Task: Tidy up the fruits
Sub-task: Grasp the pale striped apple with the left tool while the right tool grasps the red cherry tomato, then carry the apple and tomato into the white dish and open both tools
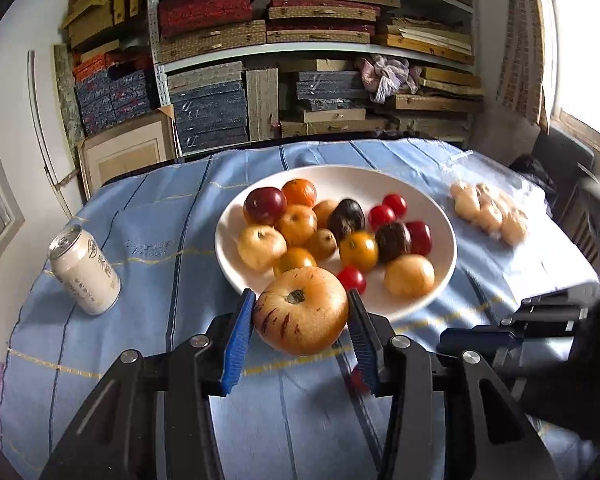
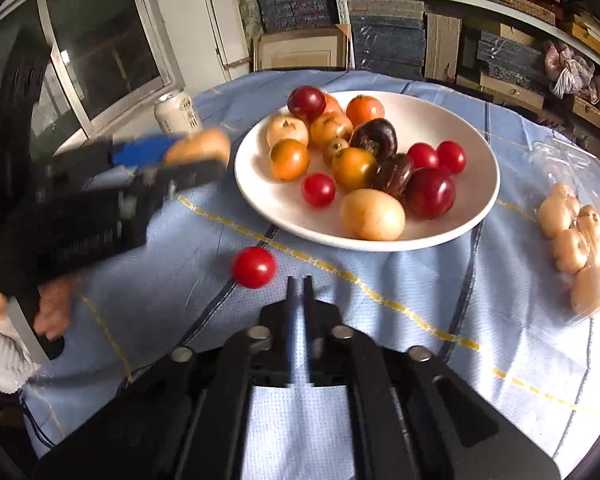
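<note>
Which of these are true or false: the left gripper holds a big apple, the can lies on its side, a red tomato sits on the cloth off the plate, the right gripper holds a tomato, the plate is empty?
1. The left gripper holds a big apple. True.
2. The can lies on its side. False: it stands upright on the cloth.
3. A red tomato sits off the plate. True.
4. The right gripper holds a tomato. False: nothing is between its nearly closed fingers.
5. The plate is empty. False: it holds many fruits.
</note>
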Demonstrator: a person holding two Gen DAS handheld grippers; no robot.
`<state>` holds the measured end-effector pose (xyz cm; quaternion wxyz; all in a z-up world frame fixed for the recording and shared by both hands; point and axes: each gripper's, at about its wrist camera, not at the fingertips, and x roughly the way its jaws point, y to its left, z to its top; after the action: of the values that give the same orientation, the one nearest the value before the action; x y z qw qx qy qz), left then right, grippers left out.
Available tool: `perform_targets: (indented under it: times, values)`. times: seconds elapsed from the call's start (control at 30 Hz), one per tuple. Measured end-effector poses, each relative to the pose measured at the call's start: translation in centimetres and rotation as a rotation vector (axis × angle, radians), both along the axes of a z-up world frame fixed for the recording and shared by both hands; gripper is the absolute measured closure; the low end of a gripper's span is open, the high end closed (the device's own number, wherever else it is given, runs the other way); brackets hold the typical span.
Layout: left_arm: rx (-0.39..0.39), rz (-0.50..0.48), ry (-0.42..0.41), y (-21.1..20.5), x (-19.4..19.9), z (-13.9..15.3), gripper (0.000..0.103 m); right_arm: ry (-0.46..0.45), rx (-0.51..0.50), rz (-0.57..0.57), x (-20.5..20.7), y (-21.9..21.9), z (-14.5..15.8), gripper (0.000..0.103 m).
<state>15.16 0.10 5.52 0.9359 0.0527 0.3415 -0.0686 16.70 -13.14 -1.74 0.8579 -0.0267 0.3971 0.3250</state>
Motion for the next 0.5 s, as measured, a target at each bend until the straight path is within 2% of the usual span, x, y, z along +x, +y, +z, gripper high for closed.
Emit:
perform_targets:
  times: [0.03, 0.07, 0.17, 0.23, 0.3, 0.33, 0.5]
  values:
    - [-0.003, 0.004, 0.0, 0.2, 0.1, 0.1, 0.057, -0.014, 0.034, -0.01, -0.2, 0.0, 0.2, 0.019]
    - [0.0, 0.017, -0.006, 0.6, -0.1, 0.1, 0.057, -0.029, 0.073, 0.004, -0.4, 0.1, 0.4, 0.019]
    - [-0.008, 0.042, 0.004, 1.9, -0.4, 0.1, 0.057, -0.01, 0.083, 0.065, -0.4, 2.0, 0.2, 0.028]
    - [-0.013, 0.063, 0.004, 3.0, -0.6, 0.3, 0.057, 0.009, 0.038, 0.123, -0.8, 3.9, -0.6, 0.036]
    - [-0.012, 0.079, 0.003, 3.9, -0.7, 0.4, 0.057, 0.012, -0.048, 0.156, -1.3, 5.7, -1.8, 0.051]
    - [-0.011, 0.084, 0.004, 4.3, -0.9, 0.4, 0.057, 0.027, -0.087, 0.171, -1.5, 6.4, -2.6, 0.074]
    - [-0.013, 0.074, 0.009, 4.5, -1.3, 0.4, 0.057, -0.013, -0.089, 0.132, -2.8, 5.4, -1.7, 0.076]
